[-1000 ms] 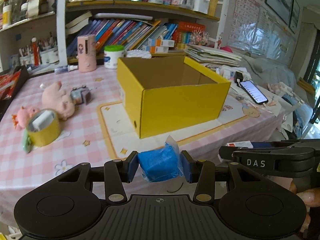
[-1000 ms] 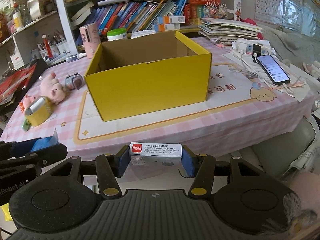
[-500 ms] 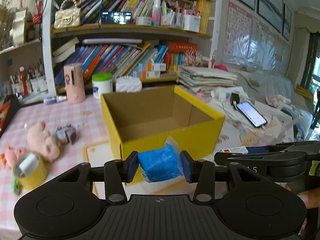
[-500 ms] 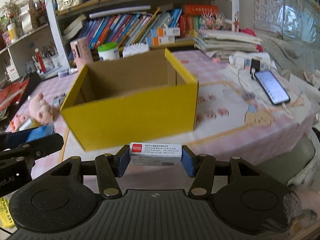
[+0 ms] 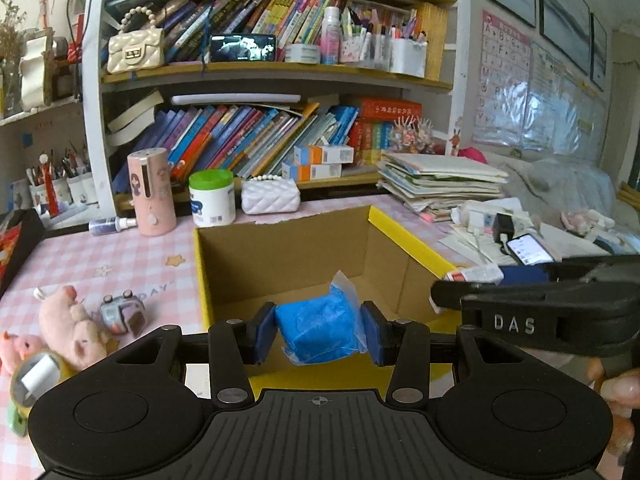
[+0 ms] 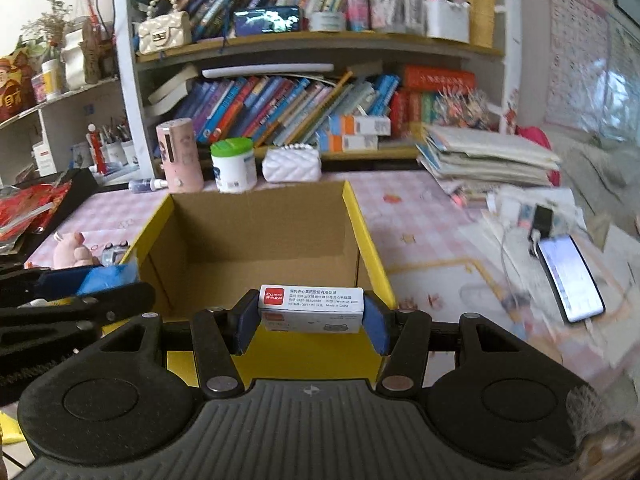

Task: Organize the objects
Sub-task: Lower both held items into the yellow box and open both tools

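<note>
The left gripper (image 5: 319,334) is clamped on a soft blue plastic-wrapped packet (image 5: 319,331), its blue pads pressing both sides; it hangs above the near edge of the open yellow cardboard box (image 5: 408,236); the right gripper (image 6: 311,316) is clamped end to end on a small white rectangular carton with a red label (image 6: 311,303), likewise above the box's near wall; the box's brown inside shows bare cardboard; it sits on a pink checked tablecloth (image 5: 100,256); toward the table's left edge lie a pink plush pig (image 5: 68,330) and a yellow tape roll (image 5: 34,376); near the right edge a lit smartphone (image 6: 570,280) lies face up; along the far edge stand a pink cylindrical bottle (image 5: 151,192) and a green-lidded white jar (image 5: 212,198), with a crowded bookshelf (image 5: 280,76) behind.
</note>
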Action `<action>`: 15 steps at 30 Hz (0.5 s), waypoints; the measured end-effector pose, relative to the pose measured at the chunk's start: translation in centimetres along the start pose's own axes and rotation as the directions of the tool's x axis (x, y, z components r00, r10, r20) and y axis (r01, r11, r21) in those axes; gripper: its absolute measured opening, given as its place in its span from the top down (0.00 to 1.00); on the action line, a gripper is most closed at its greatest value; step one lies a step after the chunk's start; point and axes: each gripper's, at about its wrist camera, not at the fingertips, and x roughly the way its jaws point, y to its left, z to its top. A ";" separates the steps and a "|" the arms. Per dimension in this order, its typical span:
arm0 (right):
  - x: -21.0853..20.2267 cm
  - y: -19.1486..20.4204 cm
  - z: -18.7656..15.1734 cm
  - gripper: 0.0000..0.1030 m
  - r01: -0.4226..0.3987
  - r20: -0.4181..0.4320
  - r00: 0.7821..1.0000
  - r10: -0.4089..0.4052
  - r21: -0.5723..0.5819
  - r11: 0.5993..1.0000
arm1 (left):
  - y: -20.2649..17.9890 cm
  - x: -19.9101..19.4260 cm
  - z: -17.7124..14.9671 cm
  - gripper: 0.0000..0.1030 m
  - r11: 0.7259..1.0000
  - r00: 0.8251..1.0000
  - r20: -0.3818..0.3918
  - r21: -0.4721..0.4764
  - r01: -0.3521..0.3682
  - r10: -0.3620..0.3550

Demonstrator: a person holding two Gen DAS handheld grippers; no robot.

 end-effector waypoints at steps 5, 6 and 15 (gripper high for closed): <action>2.8 -0.6 1.7 0.50 -0.032 -0.001 0.999 0.032 -0.043 0.999 | -0.6 3.3 0.4 0.58 0.999 0.998 -0.051 0.021 -0.040 0.041; 3.5 -0.6 2.0 0.50 -0.042 -0.009 0.999 0.041 -0.056 0.998 | -0.6 3.9 0.4 0.58 0.999 0.997 -0.063 0.019 -0.046 0.047; 10.3 1.0 3.3 0.50 -0.139 -0.133 0.984 0.116 -0.183 0.973 | -0.6 8.1 0.0 0.58 0.996 0.979 -0.182 0.019 -0.089 0.091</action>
